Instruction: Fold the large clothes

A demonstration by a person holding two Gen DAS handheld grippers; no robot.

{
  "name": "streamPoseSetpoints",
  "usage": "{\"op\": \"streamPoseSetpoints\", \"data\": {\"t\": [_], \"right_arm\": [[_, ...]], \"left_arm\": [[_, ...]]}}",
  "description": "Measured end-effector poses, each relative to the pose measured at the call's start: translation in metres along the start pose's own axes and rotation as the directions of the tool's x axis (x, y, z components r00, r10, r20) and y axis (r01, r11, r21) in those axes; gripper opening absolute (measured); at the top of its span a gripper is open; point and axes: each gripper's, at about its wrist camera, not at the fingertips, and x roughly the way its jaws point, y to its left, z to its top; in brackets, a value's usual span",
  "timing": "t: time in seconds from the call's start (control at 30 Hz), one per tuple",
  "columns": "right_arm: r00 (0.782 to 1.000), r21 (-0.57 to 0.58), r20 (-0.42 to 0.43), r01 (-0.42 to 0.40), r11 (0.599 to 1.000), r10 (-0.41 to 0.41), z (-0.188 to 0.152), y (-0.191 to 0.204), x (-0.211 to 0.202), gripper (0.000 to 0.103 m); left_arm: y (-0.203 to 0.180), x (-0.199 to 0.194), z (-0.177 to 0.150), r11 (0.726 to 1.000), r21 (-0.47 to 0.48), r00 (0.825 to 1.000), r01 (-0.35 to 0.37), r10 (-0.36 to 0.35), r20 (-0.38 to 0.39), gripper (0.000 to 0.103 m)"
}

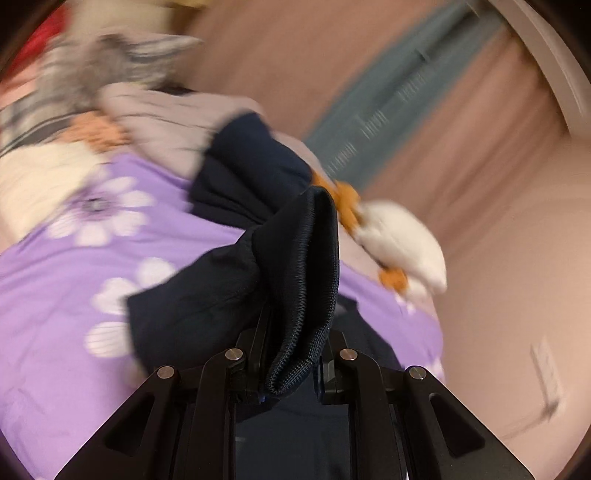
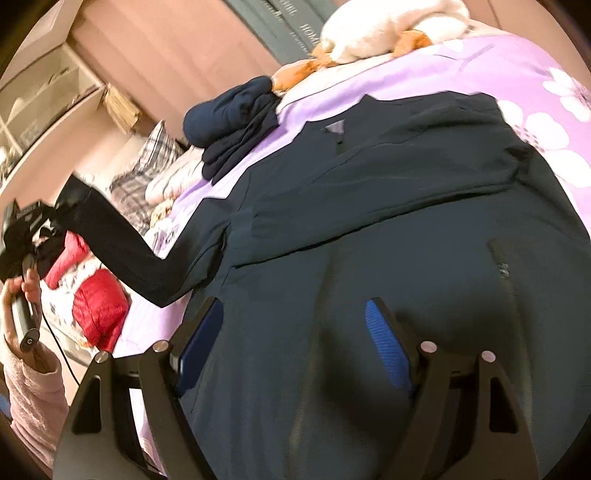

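The step in hand looks like folding a sleeve in. The left gripper point(image 1: 291, 373) is clamped on the ribbed cuff point(image 1: 306, 280) of a dark navy jacket point(image 2: 369, 229) and holds that sleeve point(image 2: 125, 254) lifted out to the left of the bed. The jacket's body lies spread on a purple flowered bedspread point(image 2: 461, 70). The right gripper point(image 2: 295, 354) hovers over the near part of the jacket, its tongs apart and holding nothing.

Next, the sleeve probably needs carrying across the body and laying flat, with the right gripper steadying the cloth.

At the far side sit a folded navy pile point(image 2: 232, 118), a white and orange plush toy point(image 2: 384, 29) and a red garment point(image 2: 98, 306). The walls are pinkish.
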Motion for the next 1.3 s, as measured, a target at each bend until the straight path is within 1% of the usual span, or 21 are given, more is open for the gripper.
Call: {"op": "streamPoseSetpoints", "data": {"t": [0.1, 0.13, 0.27, 0.4, 0.43, 0.57, 0.6, 0.63, 0.67, 0.73, 0.77, 0.8, 0.83, 0.87, 0.9, 0.93, 1.0, 1.07, 1.13, 1.2, 1.3], "right_arm": [[1.0, 0.041, 0.022, 0.019, 0.999, -0.02, 0.0, -0.022, -0.01, 0.081], [0.999, 0.053, 0.031, 0.025, 0.998, -0.026, 0.0, -0.03, -0.014, 0.081], [0.997, 0.111, 0.061, 0.049, 0.993, -0.056, 0.0, -0.06, -0.03, 0.081], [0.994, 0.172, 0.083, 0.061, 0.983, -0.077, -0.003, -0.089, -0.044, 0.081], [0.993, 0.186, 0.086, 0.066, 0.98, -0.083, -0.004, -0.095, -0.047, 0.081], [0.991, 0.221, 0.088, 0.08, 0.972, -0.102, -0.008, -0.109, -0.052, 0.081], [0.991, 0.228, 0.088, 0.083, 0.97, -0.105, -0.009, -0.111, -0.053, 0.081], [0.99, 0.233, 0.089, 0.084, 0.969, -0.107, -0.009, -0.113, -0.054, 0.081], [0.99, 0.235, 0.09, 0.084, 0.968, -0.108, -0.008, -0.113, -0.054, 0.081], [0.99, 0.237, 0.093, 0.084, 0.968, -0.108, -0.008, -0.111, -0.054, 0.083], [0.989, 0.237, 0.095, 0.084, 0.968, -0.109, -0.007, -0.112, -0.054, 0.083], [0.989, 0.237, 0.097, 0.084, 0.968, -0.11, -0.007, -0.112, -0.055, 0.085], [0.989, 0.237, 0.099, 0.085, 0.968, -0.111, -0.006, -0.113, -0.055, 0.086], [0.989, 0.237, 0.099, 0.086, 0.968, -0.112, -0.003, -0.113, -0.053, 0.086], [0.989, 0.236, 0.098, 0.087, 0.968, -0.113, -0.002, -0.112, -0.052, 0.086], [0.989, 0.232, 0.097, 0.084, 0.969, -0.109, 0.002, -0.112, -0.049, 0.086], [0.99, 0.219, 0.102, 0.077, 0.973, -0.101, 0.01, -0.11, -0.043, 0.086], [0.99, 0.209, 0.1, 0.076, 0.975, -0.098, 0.023, -0.109, -0.034, 0.086], [0.992, 0.208, 0.095, 0.06, 0.976, -0.081, 0.037, -0.112, -0.022, 0.086], [0.992, 0.204, 0.078, 0.084, 0.975, -0.102, 0.051, -0.113, -0.009, 0.086], [0.987, 0.173, 0.038, 0.146, 0.974, -0.155, 0.069, -0.115, 0.015, 0.085]], "left_arm": [[-0.058, 0.035, -0.014, 0.992, 0.117, 0.998, 0.038, -0.031, -0.063, 0.015], [-0.07, 0.042, -0.019, 0.988, 0.145, 0.996, 0.05, -0.039, -0.077, 0.015], [-0.13, 0.085, -0.05, 0.958, 0.269, 0.986, 0.102, -0.061, -0.156, 0.015], [-0.174, 0.142, -0.094, 0.923, 0.365, 0.967, 0.12, -0.025, -0.253, 0.015], [-0.181, 0.154, -0.098, 0.919, 0.374, 0.962, 0.124, -0.019, -0.271, 0.015], [-0.193, 0.217, -0.137, 0.901, 0.408, 0.923, 0.145, 0.025, -0.384, 0.018], [-0.196, 0.226, -0.145, 0.9, 0.41, 0.916, 0.145, 0.035, -0.399, 0.02], [-0.197, 0.238, -0.151, 0.902, 0.405, 0.903, 0.149, 0.042, -0.427, 0.022], [-0.199, 0.247, -0.156, 0.909, 0.382, 0.885, 0.165, 0.034, -0.465, 0.025], [-0.197, 0.253, -0.162, 0.923, 0.317, 0.853, 0.217, -0.021, -0.522, 0.026], [-0.199, 0.248, -0.164, 0.923, 0.303, 0.848, 0.236, -0.043, -0.528, 0.028], [-0.198, 0.243, -0.161, 0.921, 0.302, 0.849, 0.245, -0.053, -0.526, 0.037], [-0.197, 0.236, -0.159, 0.92, 0.306, 0.855, 0.244, -0.056, -0.515, 0.043], [-0.192, 0.228, -0.153, 0.92, 0.312, 0.867, 0.237, -0.055, -0.496, 0.054], [-0.186, 0.22, -0.147, 0.922, 0.309, 0.877, 0.234, -0.063, -0.476, 0.059], [-0.175, 0.21, -0.138, 0.927, 0.297, 0.886, 0.231, -0.074, -0.458, 0.061], [-0.153, 0.197, -0.128, 0.938, 0.265, 0.893, 0.221, -0.086, -0.442, 0.061], [-0.119, 0.181, -0.116, 0.955, 0.224, 0.903, 0.194, -0.085, -0.42, 0.061], [-0.08, 0.167, -0.107, 0.972, 0.187, 0.918, 0.143, -0.059, -0.392, 0.061], [-0.045, 0.155, -0.103, 0.984, 0.158, 0.93, 0.085, -0.022, -0.366, 0.061], [0.013, 0.142, -0.101, 0.997, 0.073, 0.936, 0.011, 0.016, -0.352, 0.061]]}}
